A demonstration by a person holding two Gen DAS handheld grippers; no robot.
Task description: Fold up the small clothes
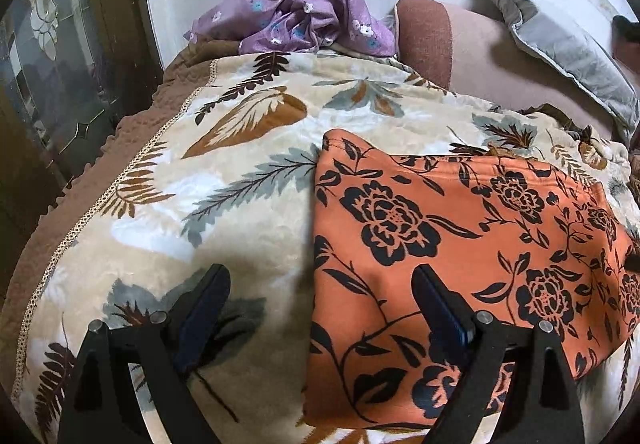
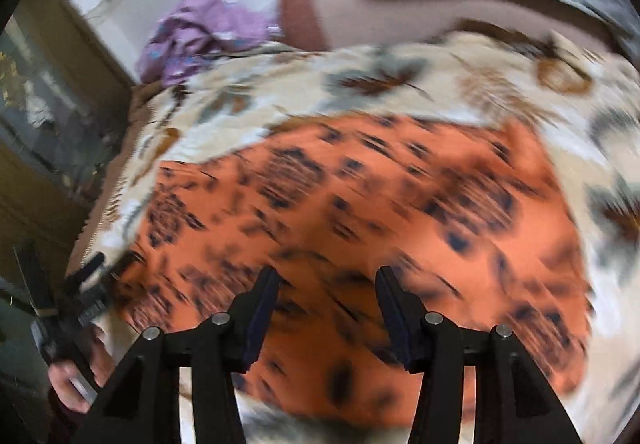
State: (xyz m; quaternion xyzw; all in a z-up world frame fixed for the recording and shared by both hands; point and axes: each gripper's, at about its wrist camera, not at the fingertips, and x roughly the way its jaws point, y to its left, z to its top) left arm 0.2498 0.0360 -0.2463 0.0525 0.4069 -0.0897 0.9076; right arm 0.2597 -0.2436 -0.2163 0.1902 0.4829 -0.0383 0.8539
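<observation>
An orange garment with a black flower print [image 1: 440, 244] lies flat on the cream leaf-print blanket [image 1: 200, 172]. My left gripper [image 1: 320, 278] is open wide just above the garment's left edge. One finger is over the blanket and the other over the cloth, with nothing pinched. The right wrist view is motion-blurred. There my right gripper [image 2: 328, 278] hovers over the orange garment [image 2: 360, 204], jaws partly apart and nothing seen between them. The left gripper [image 2: 80, 284] also appears at that view's left edge, held by a hand [image 2: 76, 376].
A crumpled purple floral garment [image 1: 304, 12] lies at the back of the blanket by the wall. A brown-pink bolster [image 1: 440, 40] and a grey pillow [image 1: 560, 56] lie at the back right. A glass-fronted door [image 1: 52, 64] stands to the left beyond the blanket's brown border [image 1: 120, 140].
</observation>
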